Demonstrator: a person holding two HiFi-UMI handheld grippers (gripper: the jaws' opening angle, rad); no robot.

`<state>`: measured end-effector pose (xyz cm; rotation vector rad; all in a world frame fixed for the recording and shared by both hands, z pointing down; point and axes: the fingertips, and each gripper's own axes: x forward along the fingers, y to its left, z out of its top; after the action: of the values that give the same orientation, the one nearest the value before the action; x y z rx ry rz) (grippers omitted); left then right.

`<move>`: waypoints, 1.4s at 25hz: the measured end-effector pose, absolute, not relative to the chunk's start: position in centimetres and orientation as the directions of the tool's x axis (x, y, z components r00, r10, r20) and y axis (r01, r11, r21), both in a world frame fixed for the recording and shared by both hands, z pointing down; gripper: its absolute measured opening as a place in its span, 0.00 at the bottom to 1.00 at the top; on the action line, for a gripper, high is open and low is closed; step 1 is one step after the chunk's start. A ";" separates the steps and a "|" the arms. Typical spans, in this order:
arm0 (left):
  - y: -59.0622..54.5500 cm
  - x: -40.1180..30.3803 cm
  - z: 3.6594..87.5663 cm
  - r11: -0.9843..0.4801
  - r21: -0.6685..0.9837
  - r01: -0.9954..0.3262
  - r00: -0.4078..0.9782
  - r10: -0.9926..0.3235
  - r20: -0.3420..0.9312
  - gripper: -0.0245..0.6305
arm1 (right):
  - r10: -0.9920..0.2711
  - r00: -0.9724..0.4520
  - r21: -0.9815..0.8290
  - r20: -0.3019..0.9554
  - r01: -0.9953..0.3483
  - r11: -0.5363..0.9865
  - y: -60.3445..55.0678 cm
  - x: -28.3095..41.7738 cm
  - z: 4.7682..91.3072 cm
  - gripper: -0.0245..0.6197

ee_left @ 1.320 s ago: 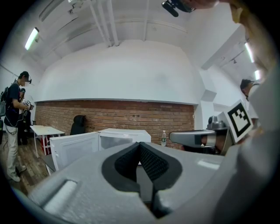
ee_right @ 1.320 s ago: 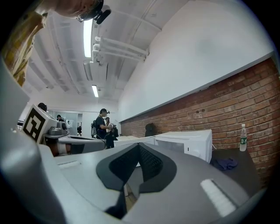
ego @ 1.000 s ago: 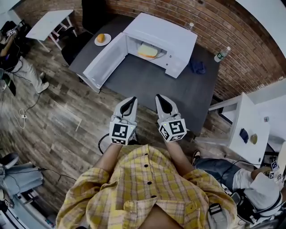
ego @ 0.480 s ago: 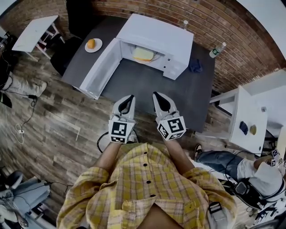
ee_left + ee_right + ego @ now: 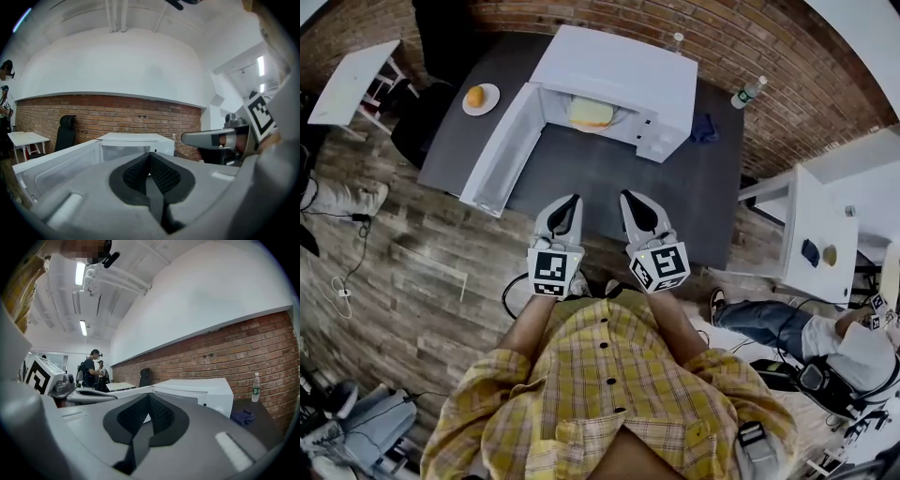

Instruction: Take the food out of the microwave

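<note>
A white microwave [image 5: 614,75] stands on a dark table [image 5: 619,183] with its door [image 5: 500,150] swung open to the left. Inside lies the food [image 5: 590,112], a pale yellow piece on a plate. My left gripper [image 5: 572,201] and right gripper [image 5: 628,197] hover side by side over the table's near edge, well short of the microwave. Both are shut with nothing in them. In the left gripper view the left gripper [image 5: 150,155] points at the microwave [image 5: 136,144] and its open door [image 5: 56,166]. The right gripper [image 5: 149,396] faces the microwave [image 5: 201,392] too.
A small plate with an orange item [image 5: 479,97] sits on the table left of the door. A blue cloth [image 5: 705,129] and two water bottles [image 5: 747,92] lie near the brick wall. A white side table [image 5: 802,239] stands to the right, with a seated person [image 5: 834,328] beside it.
The table and microwave have slid up and left in the head view. Both grippers keep their place in front of my chest and stay shut.
</note>
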<state>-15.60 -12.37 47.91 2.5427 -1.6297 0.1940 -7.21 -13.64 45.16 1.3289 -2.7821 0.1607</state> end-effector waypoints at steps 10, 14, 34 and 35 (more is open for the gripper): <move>-14.5 -15.0 48.8 -0.400 0.088 -0.912 0.410 -0.890 0.198 0.04 | -0.783 -0.613 -0.088 0.102 -0.790 0.607 -15.4 -6.0 46.0 0.04; -16.3 -14.8 49.8 -0.391 0.116 -0.913 0.407 -0.887 0.218 0.04 | -0.772 -0.626 -0.086 0.105 -0.780 0.620 -16.8 -6.3 46.4 0.04; -25.6 -14.6 57.3 -0.252 0.454 -0.855 0.426 -0.840 0.336 0.04 | -0.752 -0.643 -0.121 0.145 -0.766 0.632 -21.8 -4.8 49.9 0.04; -26.1 -14.7 57.7 -0.241 0.471 -0.848 0.427 -0.838 0.339 0.04 | -0.753 -0.641 -0.124 0.147 -0.767 0.629 -21.9 -4.6 50.1 0.04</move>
<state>-14.69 -26.06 57.69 2.0865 -1.4178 0.0218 -4.58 -21.90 50.07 1.2910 -2.7617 0.2684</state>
